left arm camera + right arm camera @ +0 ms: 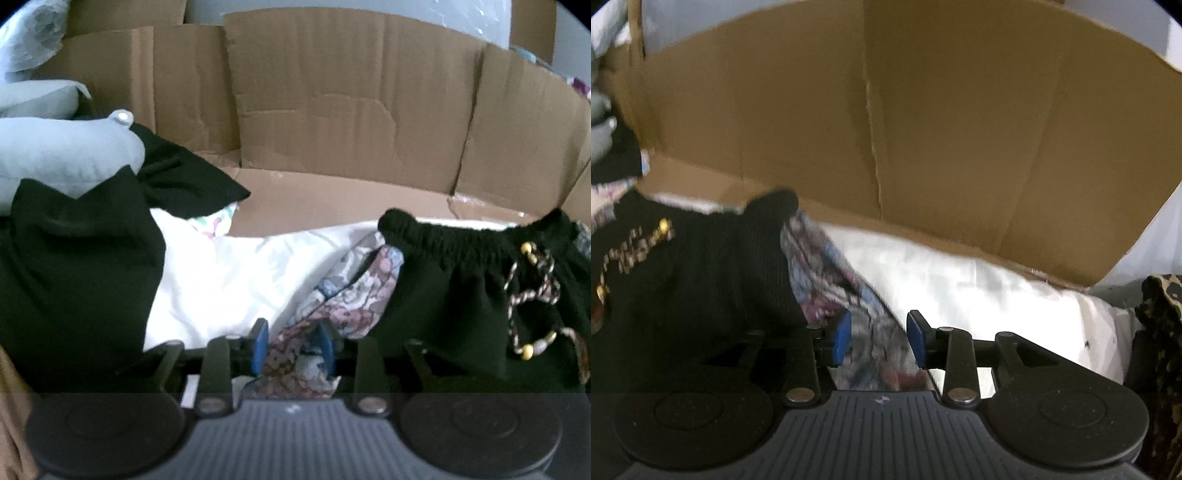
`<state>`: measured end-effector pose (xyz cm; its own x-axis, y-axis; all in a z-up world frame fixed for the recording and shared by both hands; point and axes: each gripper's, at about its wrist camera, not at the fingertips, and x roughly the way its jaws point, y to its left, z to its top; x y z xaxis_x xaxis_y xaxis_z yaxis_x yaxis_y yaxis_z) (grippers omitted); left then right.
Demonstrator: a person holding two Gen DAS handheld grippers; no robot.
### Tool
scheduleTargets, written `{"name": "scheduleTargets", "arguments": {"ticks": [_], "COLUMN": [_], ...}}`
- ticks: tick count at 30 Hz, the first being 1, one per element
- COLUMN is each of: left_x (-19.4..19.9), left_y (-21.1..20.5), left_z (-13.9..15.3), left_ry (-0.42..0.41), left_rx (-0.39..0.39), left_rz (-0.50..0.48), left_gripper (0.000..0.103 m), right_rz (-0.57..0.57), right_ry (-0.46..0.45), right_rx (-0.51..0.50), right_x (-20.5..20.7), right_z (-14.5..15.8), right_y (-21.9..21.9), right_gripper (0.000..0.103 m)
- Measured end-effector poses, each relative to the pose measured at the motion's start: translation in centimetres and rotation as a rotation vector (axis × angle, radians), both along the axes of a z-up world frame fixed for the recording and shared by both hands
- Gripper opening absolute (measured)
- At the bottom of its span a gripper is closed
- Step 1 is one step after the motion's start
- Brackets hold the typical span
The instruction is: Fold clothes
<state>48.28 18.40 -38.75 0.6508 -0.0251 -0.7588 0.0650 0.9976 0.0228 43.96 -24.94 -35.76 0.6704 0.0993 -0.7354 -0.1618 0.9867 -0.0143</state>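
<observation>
A garment with a black elastic top and a floral patterned skirt part lies on a white sheet. It has a beaded cord. My left gripper is shut on the floral fabric at its left edge. In the right wrist view the same black top lies at the left and the floral fabric runs between my right gripper's blue pads. The right jaws stand apart around the fabric and do not pinch it.
Cardboard walls stand close behind the sheet in both views. Another black garment and a light blue cushion lie at the left. A dark patterned cloth is at the far right.
</observation>
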Motion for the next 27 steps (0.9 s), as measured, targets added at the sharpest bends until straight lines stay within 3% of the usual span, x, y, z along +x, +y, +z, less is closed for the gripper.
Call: {"name": "scheduleTargets", "arguments": {"ticks": [10,11,12,15,16,19,24,27], "left_x": [1.6,1.7,1.8,2.1,2.1,1.8,1.7,1.9], "left_y": [-0.5,-0.5,-0.5,-0.6,-0.7,-0.9,-1.0,-1.4], "left_z": [-1.2,-1.3,-1.3,-1.5,-1.5,-1.1,-1.8,-1.3], "left_ry": [0.046,0.053,0.059,0.077,0.076,0.027,0.032,0.036], "left_rx": [-0.005,-0.007,-0.009,-0.014,-0.007,0.041,0.096,0.132], "left_rz": [-0.031,-0.035,-0.04,-0.053,-0.058,-0.037,-0.04,-0.023], "left_gripper": [0.035,0.034,0.033,0.016,0.01,0.006,0.007,0.023], "right_rz": [0.006,0.012,0.026,0.089,0.11,0.094,0.064,0.057], "right_ry": [0.034,0.034,0.038,0.054,0.059,0.041,0.018,0.035], "right_rx": [-0.033,-0.039,-0.045,-0.096,-0.114,-0.144,-0.19,-0.221], "right_x": [1.6,1.6,1.7,1.7,1.7,1.6,1.4,1.7], "right_z": [-2.2,-2.3,-2.2,-2.1,-2.0,-1.8,-1.7,-2.0], "right_y": [0.9,1.0,1.3,2.1,2.4,2.2,2.0,2.6], "right_gripper": [0.039,0.037,0.027,0.012,0.01,0.004,0.004,0.01]}}
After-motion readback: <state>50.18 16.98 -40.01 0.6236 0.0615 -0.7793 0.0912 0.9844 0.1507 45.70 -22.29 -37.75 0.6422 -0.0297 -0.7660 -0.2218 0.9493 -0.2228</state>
